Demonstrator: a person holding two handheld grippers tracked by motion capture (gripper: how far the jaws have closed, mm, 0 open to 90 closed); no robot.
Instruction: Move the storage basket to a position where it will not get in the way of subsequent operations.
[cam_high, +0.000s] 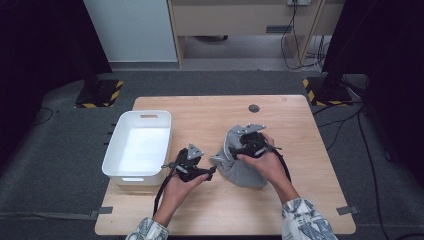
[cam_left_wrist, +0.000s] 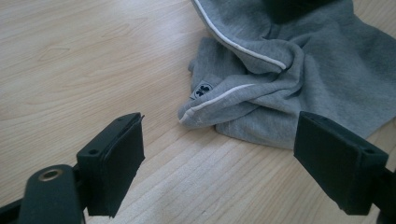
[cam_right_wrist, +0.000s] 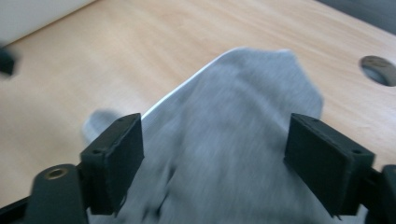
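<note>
Grey garment (cam_high: 239, 162), one crumpled piece, lies on the worktop (cam_high: 295, 150) under the open right tool (cam_high: 248, 140) and just ahead of the open left tool (cam_high: 212, 172). I'd have each pinch a piped hem edge. One white bin (cam_high: 116, 161) sits beside the left tool.

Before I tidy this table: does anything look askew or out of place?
The grey garment lies crumpled in a heap on the table, folds bunched and white-piped edge twisted, beside the white bin. No spills or damage show.
</note>
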